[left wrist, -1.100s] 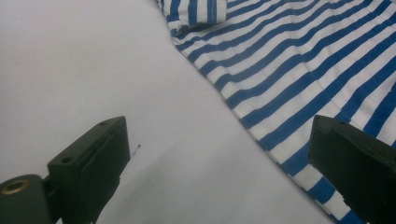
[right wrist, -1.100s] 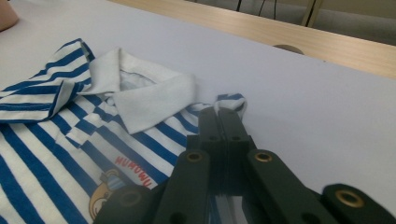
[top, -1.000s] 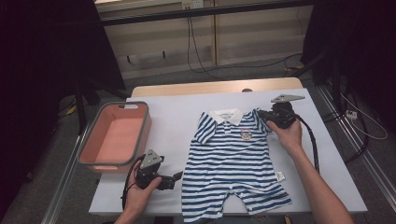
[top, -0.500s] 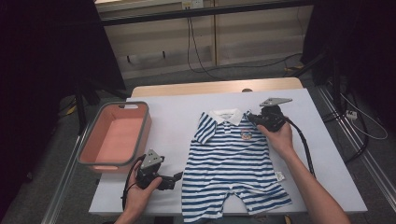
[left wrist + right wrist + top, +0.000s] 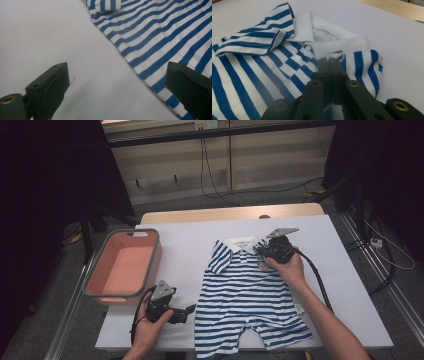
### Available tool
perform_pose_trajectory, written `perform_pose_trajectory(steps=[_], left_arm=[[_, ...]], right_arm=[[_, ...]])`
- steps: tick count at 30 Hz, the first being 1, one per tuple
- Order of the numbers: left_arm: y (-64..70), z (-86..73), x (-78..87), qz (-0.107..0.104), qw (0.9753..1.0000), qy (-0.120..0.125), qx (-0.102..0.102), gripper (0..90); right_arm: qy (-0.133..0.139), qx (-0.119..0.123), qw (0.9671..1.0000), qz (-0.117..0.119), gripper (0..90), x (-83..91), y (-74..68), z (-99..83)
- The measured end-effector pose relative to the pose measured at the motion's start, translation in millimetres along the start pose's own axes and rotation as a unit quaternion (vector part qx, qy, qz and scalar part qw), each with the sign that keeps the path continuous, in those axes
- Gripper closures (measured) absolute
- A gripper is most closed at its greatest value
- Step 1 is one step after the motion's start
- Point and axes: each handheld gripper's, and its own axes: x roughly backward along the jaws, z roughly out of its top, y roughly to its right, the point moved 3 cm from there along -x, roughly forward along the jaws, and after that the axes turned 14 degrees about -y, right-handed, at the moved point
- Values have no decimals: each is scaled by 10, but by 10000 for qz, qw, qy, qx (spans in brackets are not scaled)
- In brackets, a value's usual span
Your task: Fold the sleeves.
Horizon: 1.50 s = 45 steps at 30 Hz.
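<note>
The right hand-held gripper point(image 5: 264, 253) has its jaws pressed together on the folded-in sleeve of the blue-and-white striped romper point(image 5: 245, 295), which lies flat on the white tabletop point(image 5: 185, 245) with its white collar point(image 5: 312, 30) just ahead of and to the left of those jaws in the right gripper view. The left hand-held gripper point(image 5: 189, 311) rests low on the tabletop with its jaws spread wide and nothing between them, the romper's striped side hem just beside its right jaw. A pink tub point(image 5: 100, 287) sits beyond the left hand-held gripper, off to its left and apart from the romper.
</note>
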Motion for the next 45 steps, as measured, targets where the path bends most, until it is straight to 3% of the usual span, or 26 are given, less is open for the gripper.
perform_pose_trajectory(steps=[3,20,27,30,35,40,45], left_arm=[[3,-3,-5,-2,10000,-28,-7,60],[4,-8,-5,-34,10000,-59,-9,61],[12,-9,-4,-29,10000,-77,-32,61],[8,-10,-2,-22,10000,-71,-30,61],[8,-13,1,-45,10000,-53,-26,61],[12,-20,-4,-57,9999,-90,-50,61],[11,-34,8,-120,9999,-38,-16,59]], right_arm=[[-165,185,9997,19,885,-47,-47,-24],[-474,533,9972,238,829,-159,-233,-62],[-521,617,9949,598,741,-161,-322,-70],[-529,637,9944,650,680,-158,-346,-71],[-365,504,9961,632,576,-90,-294,-60],[-186,215,9987,420,420,-14,-210,-60],[-122,92,9994,326,326,13,-192,-87]])
